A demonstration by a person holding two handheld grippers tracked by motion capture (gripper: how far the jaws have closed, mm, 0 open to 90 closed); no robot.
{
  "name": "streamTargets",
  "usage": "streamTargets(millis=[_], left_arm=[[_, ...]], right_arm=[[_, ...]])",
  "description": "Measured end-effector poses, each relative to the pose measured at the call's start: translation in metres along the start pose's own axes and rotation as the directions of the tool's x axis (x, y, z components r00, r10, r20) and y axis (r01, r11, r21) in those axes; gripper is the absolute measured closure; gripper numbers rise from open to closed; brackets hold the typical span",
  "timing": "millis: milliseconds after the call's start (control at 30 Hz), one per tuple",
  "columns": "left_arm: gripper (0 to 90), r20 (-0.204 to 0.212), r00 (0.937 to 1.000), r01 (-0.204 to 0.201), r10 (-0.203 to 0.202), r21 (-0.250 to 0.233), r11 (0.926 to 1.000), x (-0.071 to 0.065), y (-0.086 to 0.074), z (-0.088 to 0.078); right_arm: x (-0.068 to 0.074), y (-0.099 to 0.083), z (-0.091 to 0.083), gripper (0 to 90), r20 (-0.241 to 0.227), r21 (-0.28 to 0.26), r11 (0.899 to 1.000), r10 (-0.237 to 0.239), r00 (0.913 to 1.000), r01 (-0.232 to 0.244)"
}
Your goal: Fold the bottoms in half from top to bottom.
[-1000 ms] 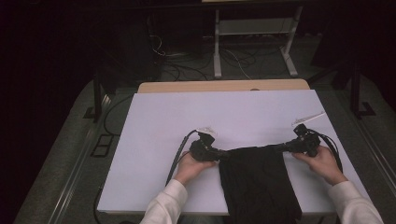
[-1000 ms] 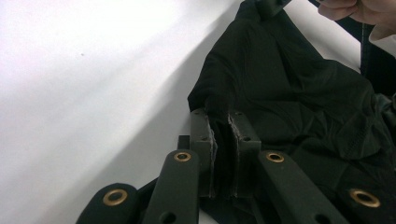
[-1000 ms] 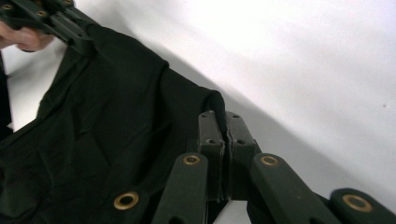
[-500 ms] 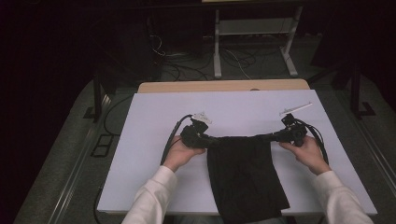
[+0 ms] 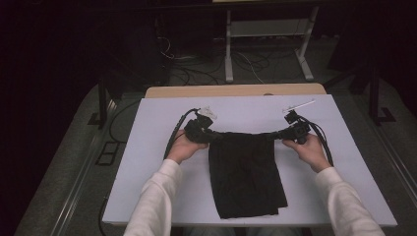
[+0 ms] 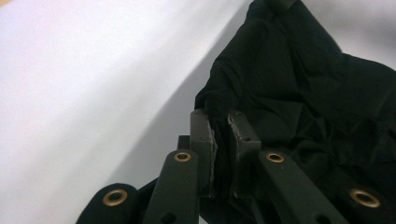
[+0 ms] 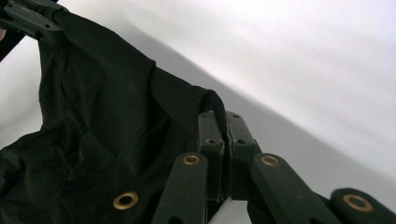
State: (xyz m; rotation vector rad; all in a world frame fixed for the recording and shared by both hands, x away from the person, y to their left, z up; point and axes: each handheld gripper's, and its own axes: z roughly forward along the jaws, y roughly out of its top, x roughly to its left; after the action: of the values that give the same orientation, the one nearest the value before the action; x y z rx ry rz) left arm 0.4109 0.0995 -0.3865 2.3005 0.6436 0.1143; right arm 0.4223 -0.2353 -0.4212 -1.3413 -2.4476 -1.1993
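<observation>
A black garment [image 5: 246, 174] lies lengthwise on the white table [image 5: 147, 162], its top edge stretched between my two grippers and lifted off the surface. My left gripper [image 5: 212, 134] is shut on the garment's left top corner. In the left gripper view its jaws pinch a fold of the black cloth [image 6: 299, 107], the left gripper [image 6: 221, 122] pointing toward the far corner. My right gripper [image 5: 278, 134] is shut on the right top corner. In the right gripper view the right gripper [image 7: 225, 122] clamps the cloth [image 7: 102, 121], and the other gripper [image 7: 28, 16] shows at the top left.
A wooden board [image 5: 236, 90] borders the table's far edge. Beyond it the dark floor holds cables [image 5: 196, 73] and a white metal stand [image 5: 268, 44]. Cables trail from both grippers across the table. White sleeves [image 5: 152, 206] come in from the bottom.
Both hands have moved away from the person, toward the table's far side, and risen slightly. The garment has been dragged along, so more of it now lies on the table.
</observation>
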Motion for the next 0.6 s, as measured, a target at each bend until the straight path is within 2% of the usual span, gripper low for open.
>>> streamTargets(millis=[300,367,600], left_arm=[[81.6,-0.024,0.9997,0.001,-0.001,-0.005,1.0,0.009,0.01,-0.001],[81.6,-0.029,0.9995,-0.012,0.012,0.008,0.9999,0.011,0.013,-0.001],[81.6,-0.039,0.9992,0.01,-0.01,0.002,0.9999,0.023,0.014,0.0]], right_arm=[[-0.006,0.01,-0.003,85.7,0.004,-0.048,0.999,0.021,0.9998,-0.021],[-0.006,0.013,-0.004,85.7,0.006,-0.048,0.999,0.018,0.9998,-0.018],[-0.006,0.024,-0.003,85.7,0.02,-0.052,0.999,0.005,0.9998,-0.004]])
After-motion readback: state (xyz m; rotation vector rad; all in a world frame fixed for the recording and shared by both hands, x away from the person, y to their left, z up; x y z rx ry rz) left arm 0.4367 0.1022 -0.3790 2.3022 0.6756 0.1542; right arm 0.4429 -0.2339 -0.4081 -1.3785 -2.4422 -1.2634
